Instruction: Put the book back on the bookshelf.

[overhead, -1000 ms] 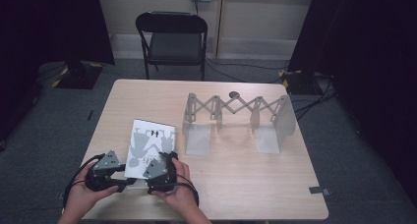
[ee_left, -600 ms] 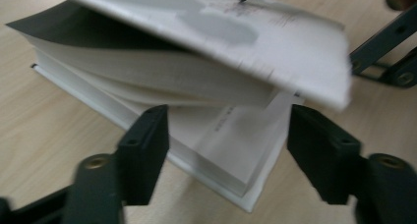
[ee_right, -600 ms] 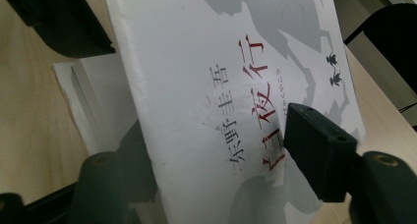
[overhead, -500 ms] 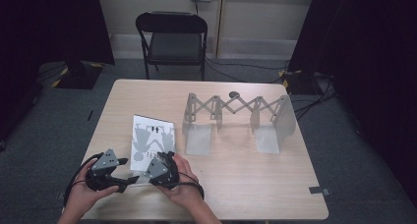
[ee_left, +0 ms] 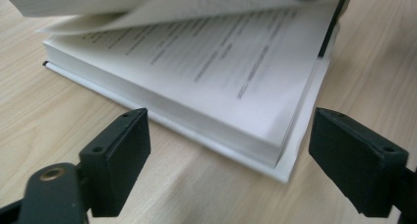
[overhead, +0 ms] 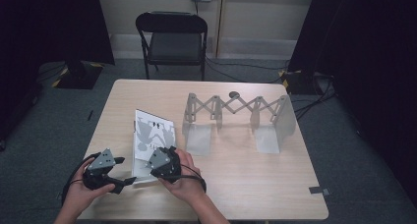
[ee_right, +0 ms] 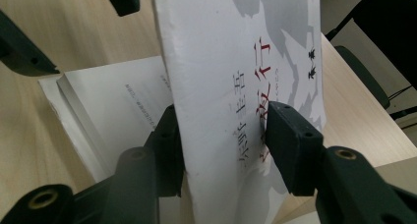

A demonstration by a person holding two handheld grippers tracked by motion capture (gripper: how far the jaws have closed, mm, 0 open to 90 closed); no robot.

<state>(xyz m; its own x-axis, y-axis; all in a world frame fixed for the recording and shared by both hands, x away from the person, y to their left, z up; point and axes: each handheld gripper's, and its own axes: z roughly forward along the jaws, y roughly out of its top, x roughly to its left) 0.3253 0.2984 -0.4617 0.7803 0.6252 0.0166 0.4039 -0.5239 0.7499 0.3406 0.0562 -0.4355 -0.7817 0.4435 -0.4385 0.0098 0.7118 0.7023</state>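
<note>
Between the right gripper's (ee_right: 223, 145) fingers stands the lifted front cover (ee_right: 236, 62) of a white paperback book (overhead: 152, 140) with grey figures and red characters; those fingers have just been closing, and one pad is against the cover's inside while the other sits at its printed face, so it reads as pinched. Just beyond the left gripper's (ee_left: 228, 160) fingers, which have just been opening and stand released with nothing between them, lies the book's near corner, its page block (ee_left: 221, 81) flat on the pale wooden table (overhead: 236, 184). To open the book well, I judge the right hand should swing the cover over in an arc about the spine, not pull it, while the left fingers come down on the pages to steady them.
</note>
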